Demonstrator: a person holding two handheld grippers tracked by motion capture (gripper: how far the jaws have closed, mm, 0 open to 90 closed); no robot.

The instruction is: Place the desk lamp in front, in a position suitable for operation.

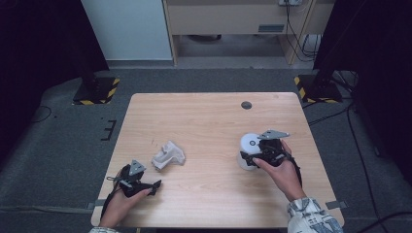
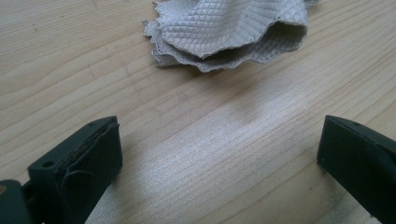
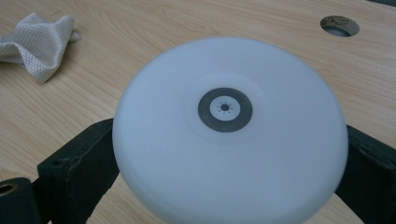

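While much bare table (image 1: 209,116) is left around, the white lamp (image 1: 250,145) is clamped between the right gripper (image 1: 265,154) jaws; the left gripper (image 1: 156,185) is spread wide, just short of the cloth (image 1: 168,155).

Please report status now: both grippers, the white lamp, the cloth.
Right gripper shut on white lamp. Left gripper open, just short of cloth. Nothing between them.

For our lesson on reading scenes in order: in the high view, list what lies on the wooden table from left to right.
left gripper → crumpled white cloth → white round lamp, with the right gripper at it.
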